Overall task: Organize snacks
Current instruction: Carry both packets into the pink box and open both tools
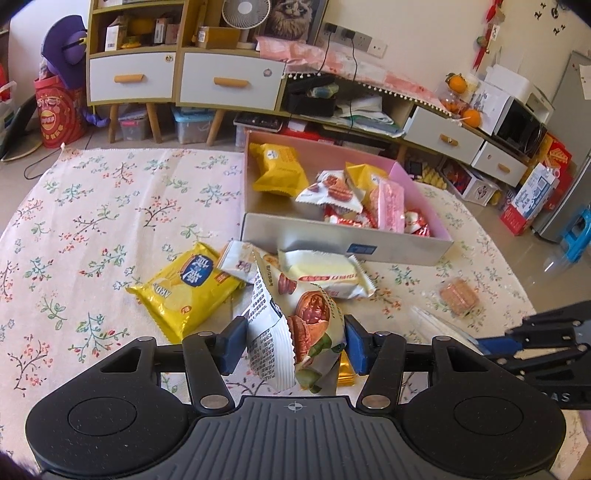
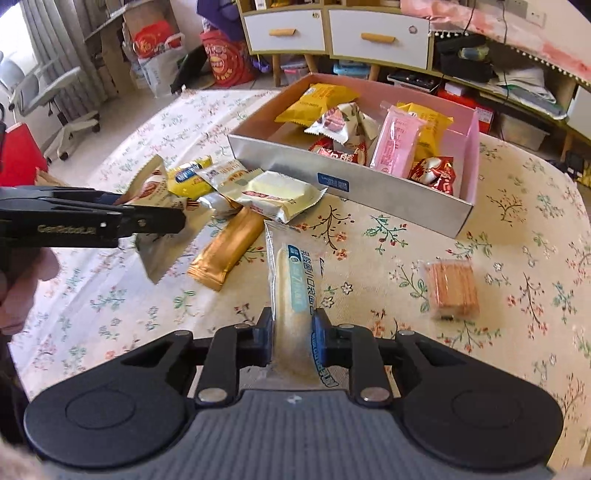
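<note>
- Crinkly foil walnut snack packet (image 1: 295,332) is pinched across its middle by the left gripper (image 1: 293,345), lifted above the near pile; it looks light and soft, so a mid-body hold suits.
- Clear-wrapped long bread packet (image 2: 291,288) sits clamped in the right gripper (image 2: 291,341), likely squashy and slippery.
- Both grippers tilt down toward the floral cloth (image 2: 369,236), with the pink box (image 2: 469,147) far right.

A floral tablecloth (image 1: 92,206) covers the table. Behind it stand 2 white drawers (image 1: 131,75) with wooden handles, a small fan (image 1: 242,13) above, and oranges (image 1: 472,117) beside a microwave (image 1: 521,123).
</note>
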Demonstrator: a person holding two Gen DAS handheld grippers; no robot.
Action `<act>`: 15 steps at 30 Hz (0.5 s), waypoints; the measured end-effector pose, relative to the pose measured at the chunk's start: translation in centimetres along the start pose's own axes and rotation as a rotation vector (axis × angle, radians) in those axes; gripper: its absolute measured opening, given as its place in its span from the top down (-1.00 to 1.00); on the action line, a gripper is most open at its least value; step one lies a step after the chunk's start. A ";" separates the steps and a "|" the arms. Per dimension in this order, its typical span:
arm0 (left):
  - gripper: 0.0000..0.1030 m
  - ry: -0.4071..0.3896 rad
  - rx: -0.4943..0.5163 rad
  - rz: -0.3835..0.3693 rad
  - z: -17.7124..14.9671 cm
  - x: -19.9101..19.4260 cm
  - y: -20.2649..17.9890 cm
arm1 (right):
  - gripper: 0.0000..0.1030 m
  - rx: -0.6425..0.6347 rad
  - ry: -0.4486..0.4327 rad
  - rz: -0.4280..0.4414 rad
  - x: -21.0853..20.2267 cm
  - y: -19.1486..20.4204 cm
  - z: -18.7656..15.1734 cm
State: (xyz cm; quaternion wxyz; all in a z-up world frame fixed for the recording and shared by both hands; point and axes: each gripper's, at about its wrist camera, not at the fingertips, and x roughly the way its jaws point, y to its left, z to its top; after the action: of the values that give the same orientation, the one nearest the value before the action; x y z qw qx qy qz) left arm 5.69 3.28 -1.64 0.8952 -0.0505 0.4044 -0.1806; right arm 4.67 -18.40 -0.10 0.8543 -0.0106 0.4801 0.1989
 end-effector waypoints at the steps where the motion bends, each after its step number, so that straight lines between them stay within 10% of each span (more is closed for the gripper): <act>1: -0.02 -0.005 -0.001 -0.002 0.1 -0.1 -0.2 | 0.62 0.008 -0.007 0.005 -0.4 -0.1 -0.1; 15: -0.02 -0.079 -0.012 -0.011 2.9 0.1 -3.2 | 0.62 0.136 -0.133 -0.021 -3.2 -3.1 1.4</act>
State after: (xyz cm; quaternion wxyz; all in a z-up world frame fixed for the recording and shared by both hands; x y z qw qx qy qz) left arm 7.00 0.14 0.91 0.9092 -0.0653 0.3693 -0.1808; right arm 5.43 -21.97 2.76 0.8851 0.0556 0.4345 0.1571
